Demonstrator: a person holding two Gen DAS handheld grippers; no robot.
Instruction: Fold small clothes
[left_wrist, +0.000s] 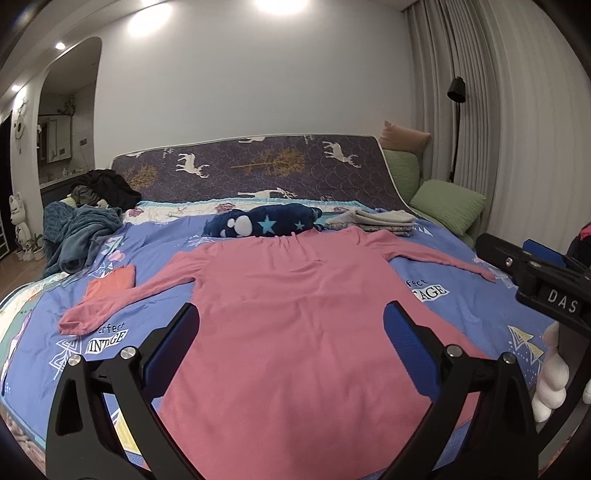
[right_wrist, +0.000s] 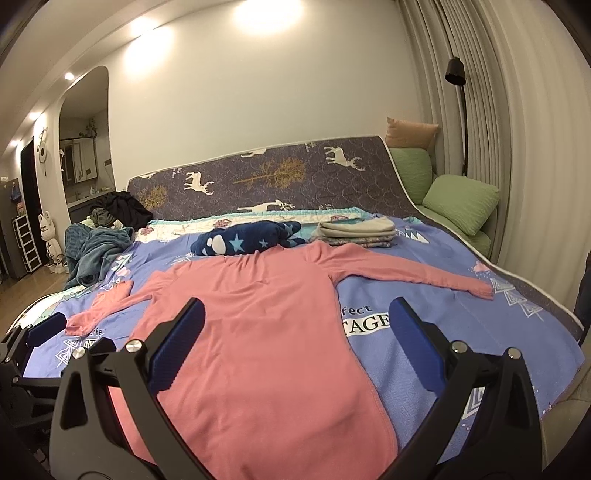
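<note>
Below both grippers' spread jaws, the pink shirt (left_wrist: 295, 314) lies flat, ungripped.

Matt pink cloth shirt (left_wrist: 295, 325); fuzzy navy fleece (left_wrist: 266, 221); smooth printed cotton sheet (left_wrist: 461, 317).

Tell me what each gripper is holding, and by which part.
Nothing. The left gripper and right gripper are both open above the pink shirt, gripping no part of it.

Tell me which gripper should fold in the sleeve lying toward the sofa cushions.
Probably right. The right gripper hangs open over that half of the pink shirt, nearer that sleeve; the left gripper sits on the far half.
</note>
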